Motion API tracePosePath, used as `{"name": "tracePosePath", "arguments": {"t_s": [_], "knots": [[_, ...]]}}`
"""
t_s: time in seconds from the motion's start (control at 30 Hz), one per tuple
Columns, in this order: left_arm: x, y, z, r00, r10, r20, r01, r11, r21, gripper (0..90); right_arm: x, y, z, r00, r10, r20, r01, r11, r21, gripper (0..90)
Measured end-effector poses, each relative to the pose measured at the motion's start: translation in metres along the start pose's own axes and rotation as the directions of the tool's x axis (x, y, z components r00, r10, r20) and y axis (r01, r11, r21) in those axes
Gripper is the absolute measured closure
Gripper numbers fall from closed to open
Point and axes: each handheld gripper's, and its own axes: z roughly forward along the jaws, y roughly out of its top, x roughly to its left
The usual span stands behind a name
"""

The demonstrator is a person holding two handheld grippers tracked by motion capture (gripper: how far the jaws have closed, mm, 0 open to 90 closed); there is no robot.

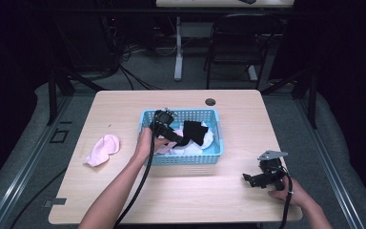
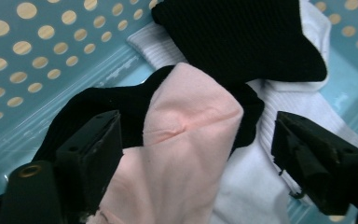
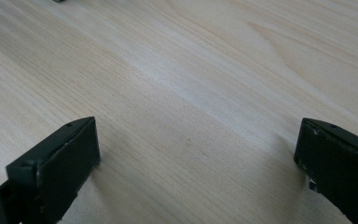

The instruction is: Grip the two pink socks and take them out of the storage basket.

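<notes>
A blue perforated basket (image 1: 186,159) stands mid-table with socks in it. My left gripper (image 1: 182,141) reaches down into it from the left. In the left gripper view its jaws (image 2: 198,123) stand apart around a pink sock (image 2: 186,140), and the pads do not press on it. The pink sock lies over a black sock (image 2: 102,100) and a white sock (image 2: 251,186). Another black sock (image 2: 242,37) lies further back. A second pink sock (image 1: 103,150) lies on the table left of the basket. My right gripper (image 1: 248,179) rests open near the front right corner, over bare wood (image 3: 191,70).
The basket's floor and dotted wall (image 2: 28,46) close in around the left gripper. A round cable hole (image 1: 210,101) sits near the table's far edge. Beyond the table stand a chair (image 1: 238,43) and a desk leg (image 1: 178,47). Cables trail from both grippers.
</notes>
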Motion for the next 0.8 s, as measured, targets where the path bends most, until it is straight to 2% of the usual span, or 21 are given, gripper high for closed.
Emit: {"name": "tracePosePath", "arguments": {"t_s": [0.07, 0.17, 0.3, 0.43, 0.5, 0.6, 0.7, 0.8], "knots": [[-0.001, 0.001, 0.003, 1.0, 0.006, -0.003, -0.006, 1.0, 0.004, 24.6, 0.0, 0.0, 0.0, 1.0, -0.001, 0.003, 0.001, 1.0, 0.001, 0.0], [-0.002, 0.002, 0.007, 0.9999, 0.012, 0.001, -0.012, 0.9998, 0.014, 29.3, 0.0, 0.0, 0.0, 1.0, -0.001, 0.003, 0.001, 1.0, 0.002, 0.0], [-0.005, 0.002, 0.012, 0.9996, 0.029, -0.007, -0.028, 0.9984, 0.048, 37.1, 0.0, 0.0, 0.0, 1.0, -0.001, 0.003, 0.001, 1.0, 0.001, 0.0], [-0.006, 0.002, 0.015, 0.9989, 0.036, -0.028, -0.034, 0.9969, 0.071, 53.6, 0.0, 0.0, 0.0, 1.0, -0.001, 0.003, 0.001, 1.0, 0.001, 0.0], [-0.007, 0.002, 0.014, 0.999, 0.036, -0.025, -0.034, 0.9972, 0.067, 64.8, 0.0, 0.0, 0.0, 1.0, -0.001, 0.003, 0.001, 1.0, 0.001, 0.0], [-0.006, 0.002, 0.01, 0.9991, 0.036, -0.022, -0.034, 0.9979, 0.056, 75.6, 0.0, 0.0, 0.0, 1.0, 0.0, 0.004, 0.0, 1.0, 0.0, 0.0], [-0.004, 0.002, 0.002, 0.9994, 0.032, -0.015, -0.031, 0.9989, 0.034, 83.7, 0.0, 0.0, 0.0, 1.0, -0.001, 0.003, 0.001, 1.0, 0.001, 0.0], [-0.002, 0.002, -0.007, 0.9995, 0.032, -0.006, -0.032, 0.9993, 0.018, 86.3, 0.0, 0.0, 0.0, 1.0, -0.001, 0.003, 0.001, 1.0, 0.001, 0.0]]}}
